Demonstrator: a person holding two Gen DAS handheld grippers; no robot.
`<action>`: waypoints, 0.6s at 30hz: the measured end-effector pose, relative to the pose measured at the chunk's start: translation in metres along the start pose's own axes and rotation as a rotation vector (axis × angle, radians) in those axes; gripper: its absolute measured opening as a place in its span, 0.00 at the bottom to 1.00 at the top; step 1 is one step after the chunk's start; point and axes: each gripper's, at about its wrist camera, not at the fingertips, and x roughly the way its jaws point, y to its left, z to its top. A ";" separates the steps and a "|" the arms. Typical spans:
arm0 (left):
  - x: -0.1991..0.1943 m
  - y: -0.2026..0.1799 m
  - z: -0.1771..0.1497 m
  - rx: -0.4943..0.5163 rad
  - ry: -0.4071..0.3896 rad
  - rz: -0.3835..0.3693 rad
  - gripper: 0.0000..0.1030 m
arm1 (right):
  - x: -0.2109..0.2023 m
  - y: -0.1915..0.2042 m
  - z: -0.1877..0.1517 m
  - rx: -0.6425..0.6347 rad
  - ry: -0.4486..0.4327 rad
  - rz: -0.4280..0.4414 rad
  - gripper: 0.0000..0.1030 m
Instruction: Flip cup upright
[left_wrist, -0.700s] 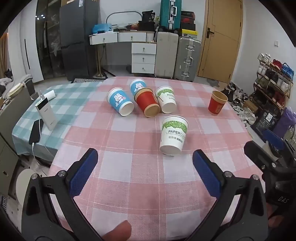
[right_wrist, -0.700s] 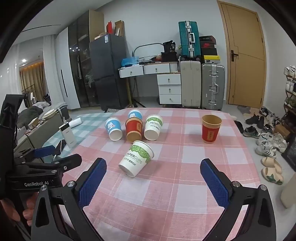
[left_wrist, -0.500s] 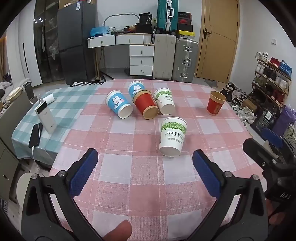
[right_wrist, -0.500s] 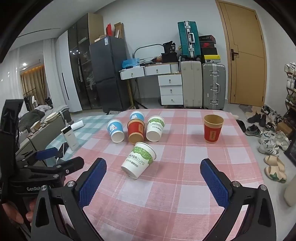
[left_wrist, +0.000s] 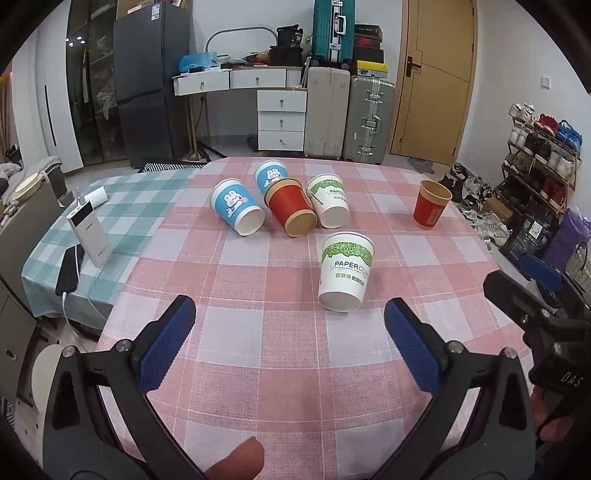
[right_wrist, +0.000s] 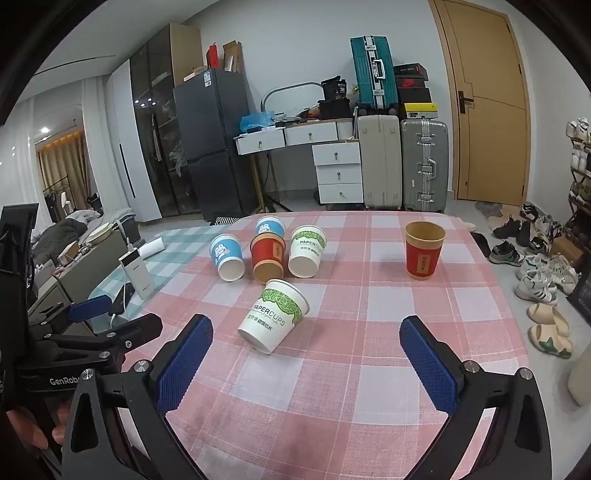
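Note:
A white-and-green paper cup (left_wrist: 345, 273) (right_wrist: 273, 315) lies on its side on the pink checked tablecloth (left_wrist: 258, 369), mouth toward me. My left gripper (left_wrist: 289, 314) is open just short of it, and the cup sits ahead, slightly right of centre. My right gripper (right_wrist: 306, 328) is also open, with the cup ahead near its left finger. Nothing is between either pair of fingers. Each gripper shows in the other's view: the right gripper (left_wrist: 535, 280) and the left gripper (right_wrist: 92, 310).
Farther back lie a blue bunny cup (left_wrist: 236, 210), a red cup (left_wrist: 291, 210) and another white-green cup (left_wrist: 330, 205), with a second blue cup (left_wrist: 271, 175) behind them. A red cup (left_wrist: 430, 208) stands upright at the right. A power bank (left_wrist: 90, 236) and phone (left_wrist: 66, 273) rest left.
The left wrist view has tilted slightly upward. The cups have not moved, and both grippers stay open at about the same distance.

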 end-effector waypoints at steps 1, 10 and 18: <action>0.001 0.000 0.001 0.001 -0.001 0.002 0.99 | 0.000 0.000 0.000 0.002 -0.004 0.004 1.00; 0.000 -0.003 0.001 0.011 -0.011 0.000 0.99 | -0.004 0.001 0.001 0.007 -0.030 0.002 1.00; 0.000 -0.005 0.000 0.014 -0.011 -0.001 0.99 | -0.004 -0.001 0.001 0.016 -0.034 0.002 1.00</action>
